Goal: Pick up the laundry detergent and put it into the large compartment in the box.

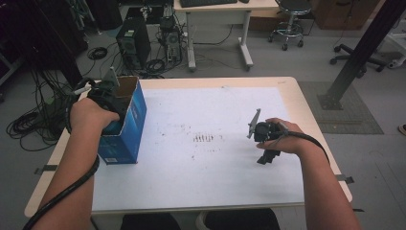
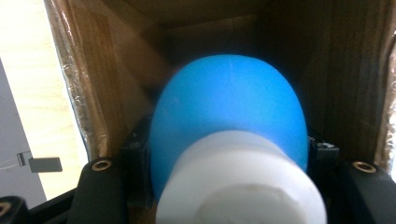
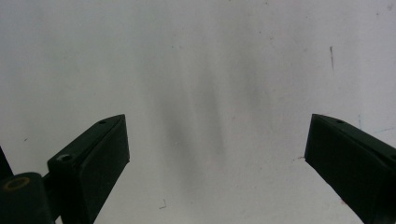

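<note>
2 black jaws of our left gripper [image 2: 224, 154] are clamped on a blue ball-shaped thing [image 2: 229, 112] with a white round neck [image 2: 243, 186] that points back at the camera; we see a jaw pressed against each flank of the blue body in the left gripper view. Around the ball we see the brown cardboard inside of the box [image 2: 116, 70], so the ball sits within the box's open top, with the walls close on both sides and the far wall just behind it. In the high view, our left gripper [image 1: 111, 93] reaches into the open top of the blue box [image 1: 129, 129], which stands upright near the left edge of the table [image 1: 297, 96].

Our right gripper [image 3: 217, 154] has its 2 jaws spread wide with nothing between them; under them lies the plain white sheet [image 3: 210, 60], faintly smudged. In the high view, that gripper [image 1: 263, 143] hovers well to the right of the box, over the white sheet [image 1: 206, 177] that covers most of the tabletop. Between the box and the right gripper we see a small patch of dark marks [image 1: 205, 138] on the sheet.
</note>
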A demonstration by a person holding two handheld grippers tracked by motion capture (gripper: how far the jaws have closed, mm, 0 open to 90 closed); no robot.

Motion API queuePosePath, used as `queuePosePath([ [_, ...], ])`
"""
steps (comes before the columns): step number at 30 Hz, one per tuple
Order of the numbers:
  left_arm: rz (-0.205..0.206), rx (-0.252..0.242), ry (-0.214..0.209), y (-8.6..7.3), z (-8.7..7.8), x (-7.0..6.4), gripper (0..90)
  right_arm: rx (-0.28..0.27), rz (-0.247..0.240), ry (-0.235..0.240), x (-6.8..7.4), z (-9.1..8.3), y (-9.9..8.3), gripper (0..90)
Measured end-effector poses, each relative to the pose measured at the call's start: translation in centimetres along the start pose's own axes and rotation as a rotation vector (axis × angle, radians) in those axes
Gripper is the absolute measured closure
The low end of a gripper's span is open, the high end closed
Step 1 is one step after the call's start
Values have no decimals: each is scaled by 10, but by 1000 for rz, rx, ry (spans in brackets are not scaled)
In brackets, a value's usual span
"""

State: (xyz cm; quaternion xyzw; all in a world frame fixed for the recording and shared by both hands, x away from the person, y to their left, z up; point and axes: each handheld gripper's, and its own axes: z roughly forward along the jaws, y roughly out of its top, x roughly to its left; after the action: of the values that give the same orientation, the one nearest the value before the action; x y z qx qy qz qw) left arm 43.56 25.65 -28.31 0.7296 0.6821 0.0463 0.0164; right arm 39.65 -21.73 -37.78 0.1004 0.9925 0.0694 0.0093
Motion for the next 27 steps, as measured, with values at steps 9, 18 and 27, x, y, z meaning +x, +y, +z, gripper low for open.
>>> queuePosePath([
  [9, 7, -6, 8, 0, 0, -2, 373, -3, 0, 2, 0, 2, -2, 64],
  [18, 25, -21, 35, 0, -5, -3, 361, 0, 10, 2, 1, 2, -4, 64],
  [27, 11, -39, 46, -2, -15, -3, 298, -15, -2, -4, 2, 2, -3, 64],
])
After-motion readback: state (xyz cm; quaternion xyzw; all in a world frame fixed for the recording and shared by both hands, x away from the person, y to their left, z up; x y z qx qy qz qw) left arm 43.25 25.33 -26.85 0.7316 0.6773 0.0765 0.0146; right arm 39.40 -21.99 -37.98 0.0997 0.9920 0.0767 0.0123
